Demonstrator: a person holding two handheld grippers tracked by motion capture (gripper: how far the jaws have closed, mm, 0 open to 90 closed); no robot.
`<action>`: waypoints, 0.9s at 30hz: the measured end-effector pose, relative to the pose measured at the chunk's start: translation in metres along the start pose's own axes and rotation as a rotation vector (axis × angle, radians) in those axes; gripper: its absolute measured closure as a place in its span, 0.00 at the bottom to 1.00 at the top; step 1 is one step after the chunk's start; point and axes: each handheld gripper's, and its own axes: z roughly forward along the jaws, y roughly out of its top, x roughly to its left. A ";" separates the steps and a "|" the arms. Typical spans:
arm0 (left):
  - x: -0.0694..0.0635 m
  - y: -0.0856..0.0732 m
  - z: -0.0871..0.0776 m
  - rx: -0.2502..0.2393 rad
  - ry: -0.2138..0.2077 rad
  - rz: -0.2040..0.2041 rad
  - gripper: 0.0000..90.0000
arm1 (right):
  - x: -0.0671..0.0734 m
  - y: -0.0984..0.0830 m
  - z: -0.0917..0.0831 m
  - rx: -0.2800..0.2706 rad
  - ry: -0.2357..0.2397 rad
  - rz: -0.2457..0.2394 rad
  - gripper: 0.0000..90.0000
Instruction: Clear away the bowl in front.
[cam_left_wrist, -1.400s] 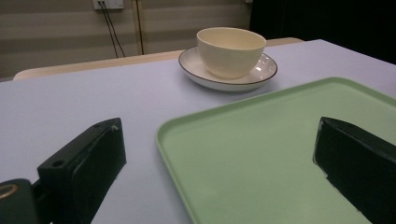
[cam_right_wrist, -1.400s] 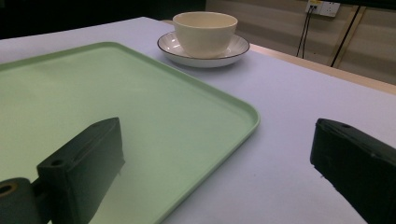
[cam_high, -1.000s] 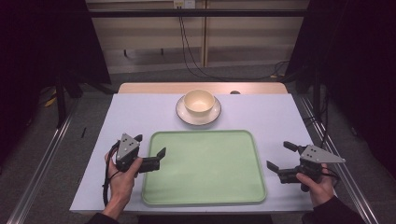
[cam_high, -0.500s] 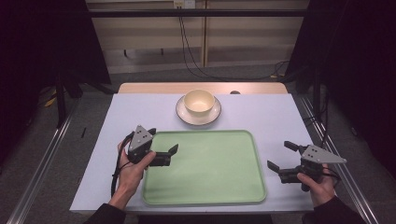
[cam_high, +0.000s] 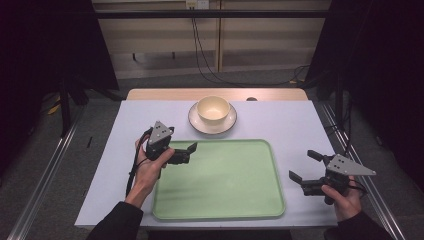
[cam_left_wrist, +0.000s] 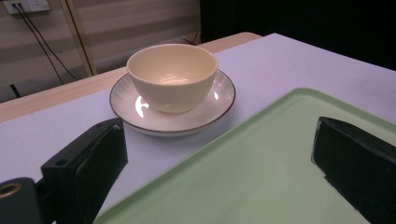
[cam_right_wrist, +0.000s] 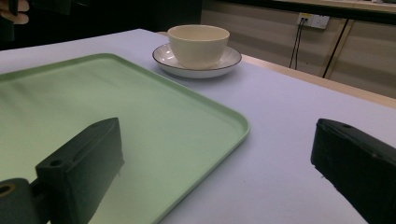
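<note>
From the high view, the left gripper (cam_high: 187, 152) hangs with jaws wide over the far left corner of the one flat pale-green plastic tray (cam_high: 220, 200), and the right gripper (cam_high: 306, 172) rests, jaws also wide, just right of it. One cream ceramic bowl (cam_high: 213, 108) sits in one white brown-rimmed saucer (cam_high: 200, 124) beyond the tray (both bowl and tray bare). The left gripper view shows ribs on the saucer. The right gripper view shows the tray's rounded far corner.

Dim room, grey floor (cam_high: 60, 165), dark curtains (cam_high: 45, 45)
</note>
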 end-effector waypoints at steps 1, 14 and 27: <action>0.000 0.003 0.004 -0.006 0.004 -0.014 0.04 | 0.001 0.000 0.000 0.003 0.007 0.004 0.02; 0.008 0.016 0.027 0.005 -0.002 0.009 0.09 | 0.000 0.000 0.001 0.000 0.010 -0.001 0.02; 0.031 0.032 0.063 0.015 0.019 -0.021 0.15 | -0.002 0.000 -0.001 -0.002 -0.001 0.003 0.02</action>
